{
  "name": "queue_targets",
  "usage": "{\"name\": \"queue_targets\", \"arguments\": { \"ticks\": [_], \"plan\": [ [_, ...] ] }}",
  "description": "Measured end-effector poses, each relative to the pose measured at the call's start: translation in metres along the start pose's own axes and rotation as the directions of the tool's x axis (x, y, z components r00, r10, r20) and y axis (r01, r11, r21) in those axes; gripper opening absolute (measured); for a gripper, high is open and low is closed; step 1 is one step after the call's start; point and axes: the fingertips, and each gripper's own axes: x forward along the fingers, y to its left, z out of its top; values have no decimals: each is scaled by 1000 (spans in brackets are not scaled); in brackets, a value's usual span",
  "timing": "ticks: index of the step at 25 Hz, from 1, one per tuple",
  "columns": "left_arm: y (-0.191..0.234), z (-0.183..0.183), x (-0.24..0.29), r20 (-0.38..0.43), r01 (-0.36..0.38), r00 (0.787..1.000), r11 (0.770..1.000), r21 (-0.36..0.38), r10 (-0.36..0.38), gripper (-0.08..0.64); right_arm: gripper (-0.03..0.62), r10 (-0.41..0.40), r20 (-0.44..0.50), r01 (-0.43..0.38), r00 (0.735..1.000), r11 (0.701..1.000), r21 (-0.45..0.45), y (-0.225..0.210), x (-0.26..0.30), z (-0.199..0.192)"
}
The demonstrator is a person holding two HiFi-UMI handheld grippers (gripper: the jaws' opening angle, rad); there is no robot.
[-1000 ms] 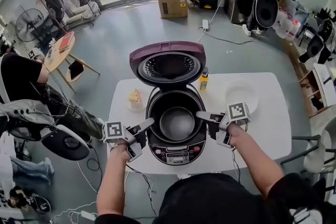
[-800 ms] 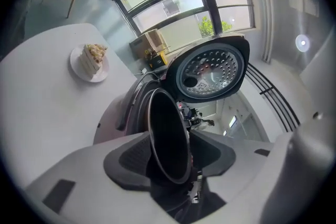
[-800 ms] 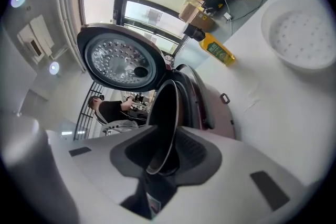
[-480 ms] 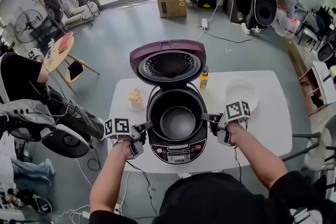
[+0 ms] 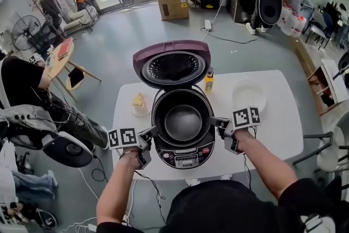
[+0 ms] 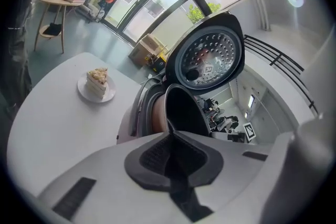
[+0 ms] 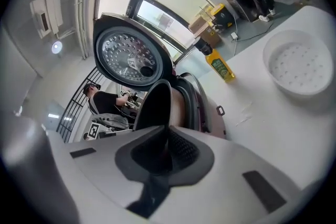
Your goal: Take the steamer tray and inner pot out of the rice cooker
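Two grippers are working here, the left gripper [image 5: 149, 131] and the right gripper [image 5: 216, 121]. One rice cooker [image 5: 185, 157] is standing between them, with one inner pot [image 5: 182, 123] sitting in it. One steamer tray [image 5: 248, 96] is lying off the right gripper's outer side and one bottle [image 5: 209, 82] is standing ahead of it. One cake slice [image 6: 97, 81] is sitting on one plate [image 6: 85, 95] ahead of the left gripper, all on one table [image 5: 272, 129]

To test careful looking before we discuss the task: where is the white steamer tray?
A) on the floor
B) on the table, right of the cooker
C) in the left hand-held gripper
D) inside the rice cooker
B: the steamer tray stands on the table right of the rice cooker; the left hand-held gripper and right hand-held gripper pinch the inner pot.
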Motion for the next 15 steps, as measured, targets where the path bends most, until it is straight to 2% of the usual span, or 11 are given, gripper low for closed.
{"name": "queue_targets", "arguments": {
  "ticks": [8, 12, 15],
  "plan": [
    [-42, 12, -31, 58, 21, 998, 989, 148, -30, 28, 21, 19, 97, -10, 995, 996, -92, 39, -26, 9],
    [-71, 20, -51, 102, 27, 993, 971, 239, -53, 29, 23, 33, 164, -9, 986, 989, -147, 63, -46, 13],
    [-94, 25, -66, 142, 20, 987, 948, 317, -68, 29, 25, 42, 216, 0, 976, 981, -193, 81, -65, 15]
  ]
}}
